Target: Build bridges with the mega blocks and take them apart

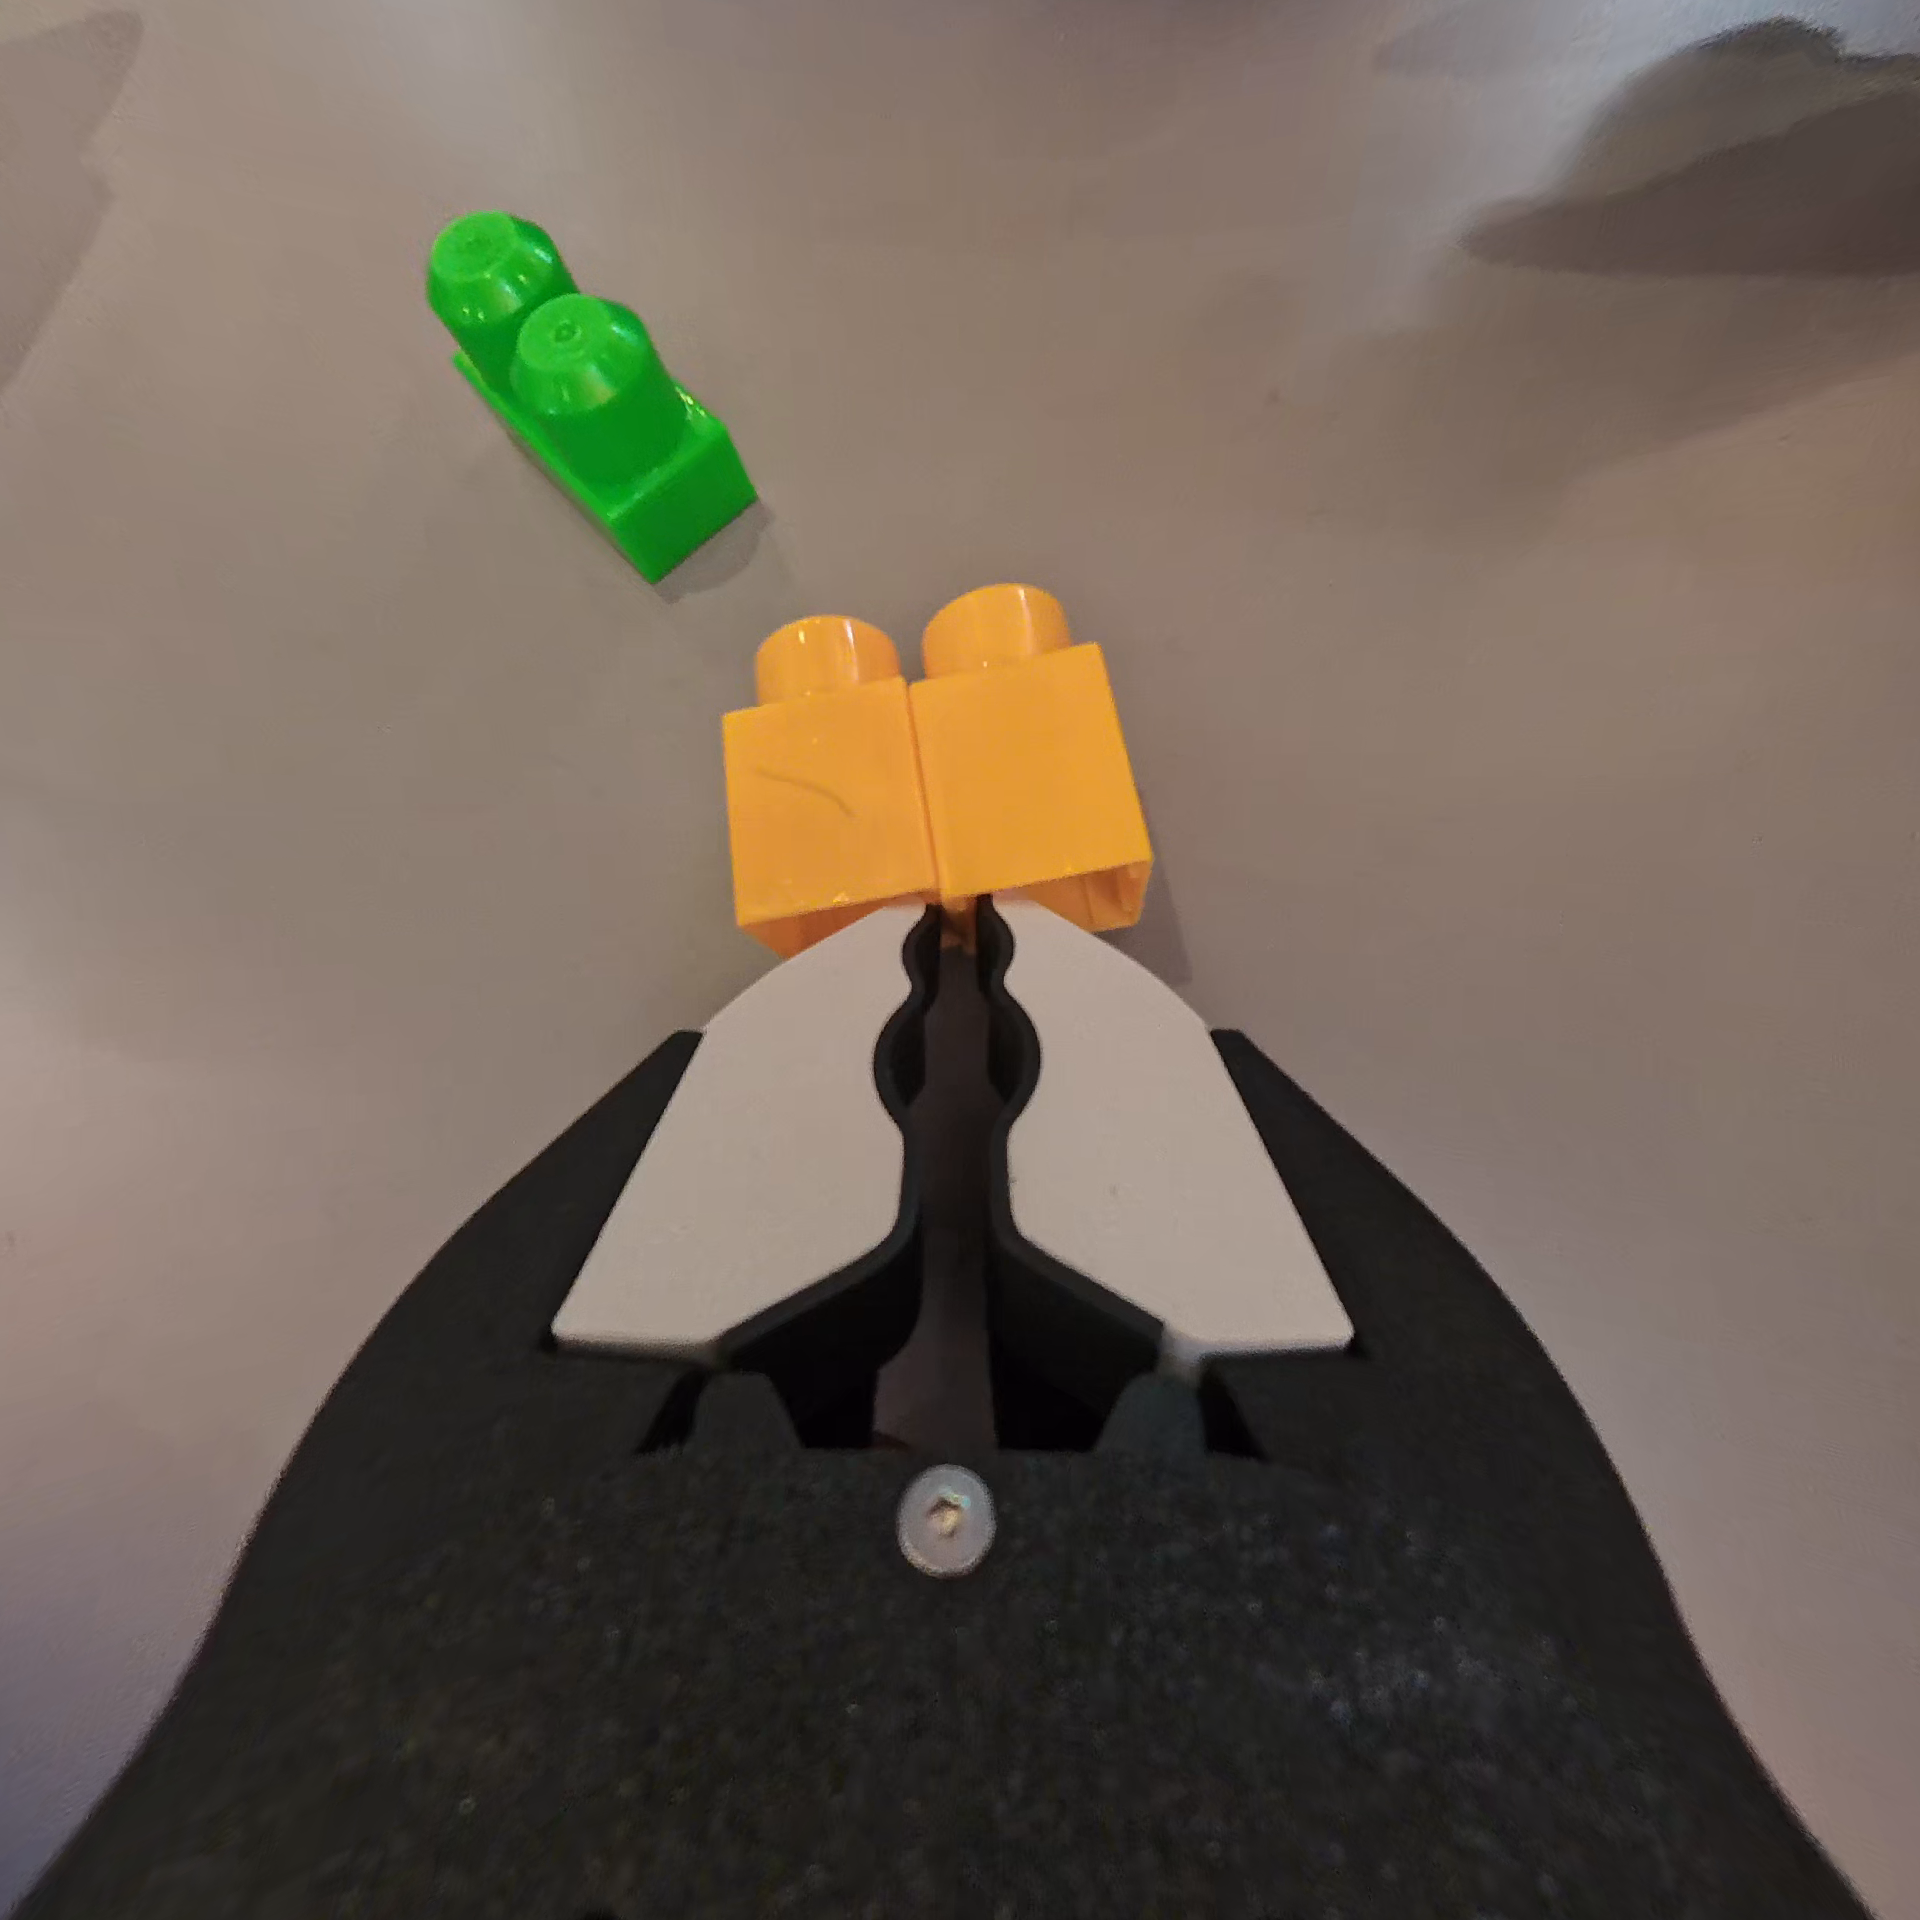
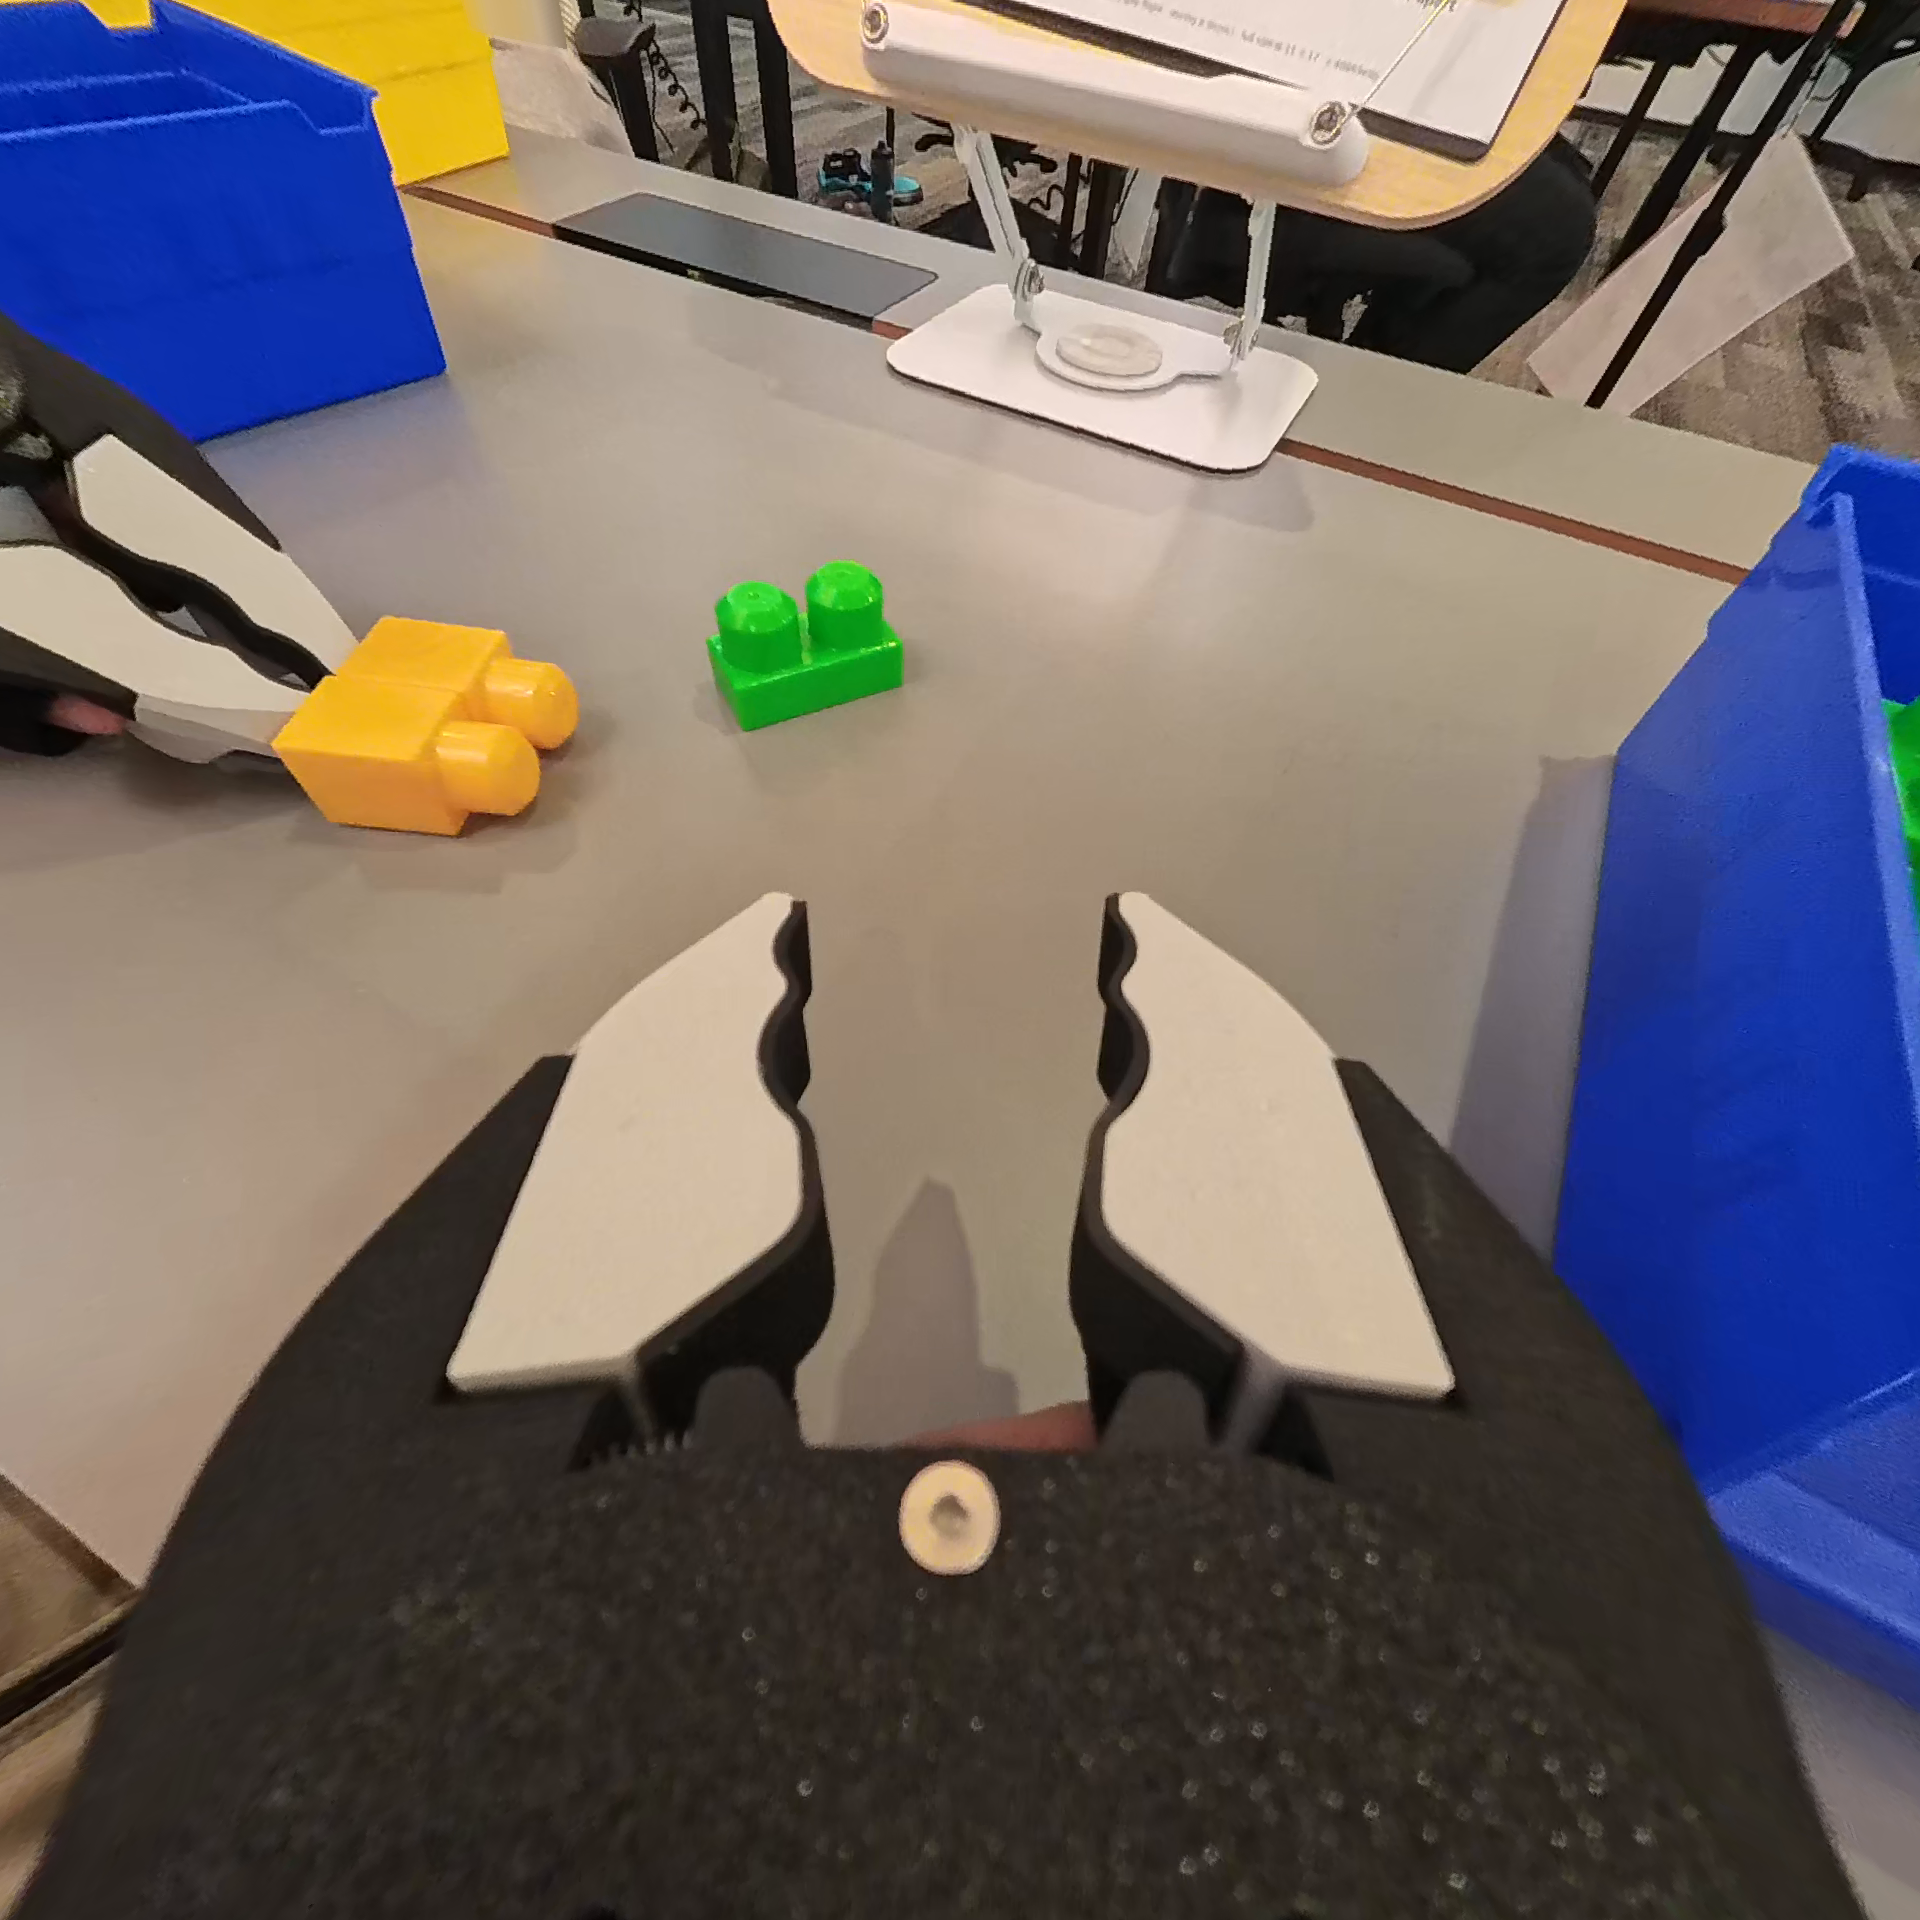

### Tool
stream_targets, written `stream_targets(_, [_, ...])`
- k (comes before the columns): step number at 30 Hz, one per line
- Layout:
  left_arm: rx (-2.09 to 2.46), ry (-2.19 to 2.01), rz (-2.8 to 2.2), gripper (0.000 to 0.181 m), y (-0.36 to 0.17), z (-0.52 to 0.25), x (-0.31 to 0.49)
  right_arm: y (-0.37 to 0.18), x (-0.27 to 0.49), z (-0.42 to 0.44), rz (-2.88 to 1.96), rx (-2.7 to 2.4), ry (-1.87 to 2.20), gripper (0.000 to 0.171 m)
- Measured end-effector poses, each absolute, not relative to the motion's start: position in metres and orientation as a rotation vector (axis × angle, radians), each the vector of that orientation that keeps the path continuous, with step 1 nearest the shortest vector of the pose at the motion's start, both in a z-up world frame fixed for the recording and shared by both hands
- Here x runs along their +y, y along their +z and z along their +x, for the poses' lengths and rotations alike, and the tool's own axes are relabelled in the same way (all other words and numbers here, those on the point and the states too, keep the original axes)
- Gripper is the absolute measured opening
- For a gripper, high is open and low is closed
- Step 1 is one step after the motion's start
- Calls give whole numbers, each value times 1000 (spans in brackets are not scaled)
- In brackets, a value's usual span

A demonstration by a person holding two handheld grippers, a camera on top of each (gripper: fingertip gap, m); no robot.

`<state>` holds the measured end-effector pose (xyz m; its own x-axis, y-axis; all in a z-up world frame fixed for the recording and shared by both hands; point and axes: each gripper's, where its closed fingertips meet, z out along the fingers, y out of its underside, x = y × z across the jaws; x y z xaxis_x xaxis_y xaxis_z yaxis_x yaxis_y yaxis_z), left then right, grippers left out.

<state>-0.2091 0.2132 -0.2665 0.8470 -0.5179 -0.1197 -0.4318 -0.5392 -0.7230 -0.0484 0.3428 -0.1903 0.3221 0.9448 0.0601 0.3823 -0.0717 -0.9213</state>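
My left gripper point(image 1: 958, 920) is shut on the open bottom edge of an orange two-stud block point(image 1: 935, 795), whose studs point away from me. In the right wrist view this gripper point(image 2: 296, 701) holds the orange block point(image 2: 416, 722) on its side, low over the grey table point(image 2: 1143, 727). A green two-stud block point(image 1: 592, 400) stands upright on the table, up and left of the orange one; it also shows in the right wrist view point(image 2: 805, 655). My right gripper point(image 2: 951, 914) is open and empty, above the table, nearer than the green block.
A blue bin point(image 2: 1756, 1039) with green pieces inside stands at the right. Another blue bin point(image 2: 208, 229) and a yellow bin point(image 2: 416, 94) stand at the far left. A white stand point(image 2: 1101, 379) carrying a wooden board sits at the table's far edge. One gripper's finger ends stand about 25 cm off the other's.
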Motion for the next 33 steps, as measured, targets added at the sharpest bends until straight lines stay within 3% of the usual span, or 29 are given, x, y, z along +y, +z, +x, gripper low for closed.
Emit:
stream_targets(17, [508,111,-1988,6,-207,-218,170,-193,342,-78,-1616,-1356,765,59])
stream_targets(29, [413,96,-1972,6,-208,-213,150,-204,331,-97,-1643,-1415,707,61])
stream_targets(33, [402,117,-1995,6,-213,-214,153,-214,330,-118,-1702,-1533,623,71])
